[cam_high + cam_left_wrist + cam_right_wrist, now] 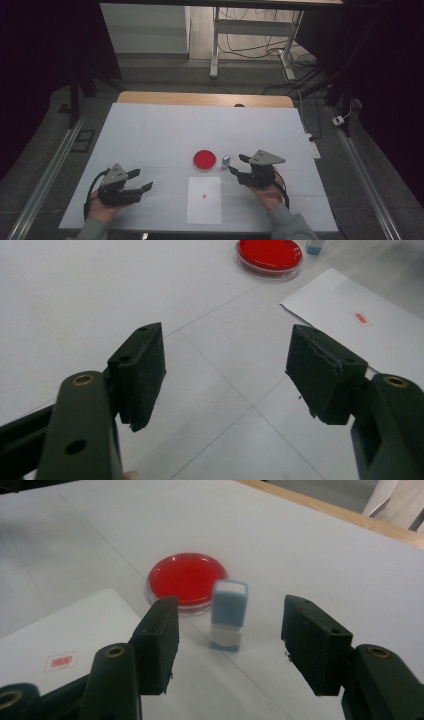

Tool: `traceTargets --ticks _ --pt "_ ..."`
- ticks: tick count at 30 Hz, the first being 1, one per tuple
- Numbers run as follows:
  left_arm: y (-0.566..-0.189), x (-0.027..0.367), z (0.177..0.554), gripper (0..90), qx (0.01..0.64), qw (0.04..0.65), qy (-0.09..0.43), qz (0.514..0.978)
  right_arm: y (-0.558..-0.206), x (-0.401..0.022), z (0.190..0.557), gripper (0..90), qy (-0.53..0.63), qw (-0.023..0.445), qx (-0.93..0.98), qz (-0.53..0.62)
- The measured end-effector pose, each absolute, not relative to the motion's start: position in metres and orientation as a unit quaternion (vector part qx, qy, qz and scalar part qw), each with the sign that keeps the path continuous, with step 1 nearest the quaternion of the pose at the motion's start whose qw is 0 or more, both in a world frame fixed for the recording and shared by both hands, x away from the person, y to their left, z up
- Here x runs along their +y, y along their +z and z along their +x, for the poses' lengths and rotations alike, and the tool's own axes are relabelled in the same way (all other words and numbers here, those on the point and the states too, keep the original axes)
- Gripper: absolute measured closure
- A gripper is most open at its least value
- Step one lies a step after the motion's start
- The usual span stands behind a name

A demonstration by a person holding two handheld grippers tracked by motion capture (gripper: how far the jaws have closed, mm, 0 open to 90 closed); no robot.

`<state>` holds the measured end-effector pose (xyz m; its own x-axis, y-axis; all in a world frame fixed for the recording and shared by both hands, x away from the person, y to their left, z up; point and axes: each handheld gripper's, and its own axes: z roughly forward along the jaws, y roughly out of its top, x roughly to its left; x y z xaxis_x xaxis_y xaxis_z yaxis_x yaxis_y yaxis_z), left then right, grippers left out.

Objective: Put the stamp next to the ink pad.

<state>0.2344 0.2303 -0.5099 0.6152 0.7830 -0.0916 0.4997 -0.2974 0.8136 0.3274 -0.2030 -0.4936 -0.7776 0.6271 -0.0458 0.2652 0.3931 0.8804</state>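
The small blue stamp [229, 615] is standing upright on the white worktop [150, 130], just beside the red ink pad [187, 577], a shallow round dish. In the right gripper view the stamp is sitting between the two black jaws but apart from both, with white worktop showing on either side of it. So the right gripper [239, 165] is released and is gripping nothing.

Also near the ink pad, on the person's side of it, a sheet of white paper [204, 200] is lying flat, carrying one small red print [204, 195].

The stamp looks like a light, rigid plastic block: a blue upper body over a paler base. It is tall for its footprint, so I judge it is going to tip easily if a jaw nudges it from one side. Its faces look smooth and possibly slippery. The best hold is probably across the two flat sides of the blue upper body, jaws square to it and closing evenly, well clear of the inked underside.

The left gripper [140, 182] is resting well apart from the ink pad, on the far side of the paper from the stamp, its jaws spread wide over bare worktop and empty.
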Motion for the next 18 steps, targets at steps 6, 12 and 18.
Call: traceTargets --ticks 6,12,18 --pt "-0.51 0.234 0.231 32.0 0.407 0.435 0.162 0.787 -0.49 -0.225 0.315 40.2 0.483 0.202 0.808 0.27" --pt "-0.511 0.236 0.228 32.0 0.407 0.434 0.161 0.787 -0.49 -0.253 0.3 40.1 0.48 0.217 0.803 0.279" --pt "-0.511 0.235 0.225 32.0 0.403 0.432 0.163 0.79 -0.49 -0.281 0.287 40.2 0.478 0.229 0.797 0.288"
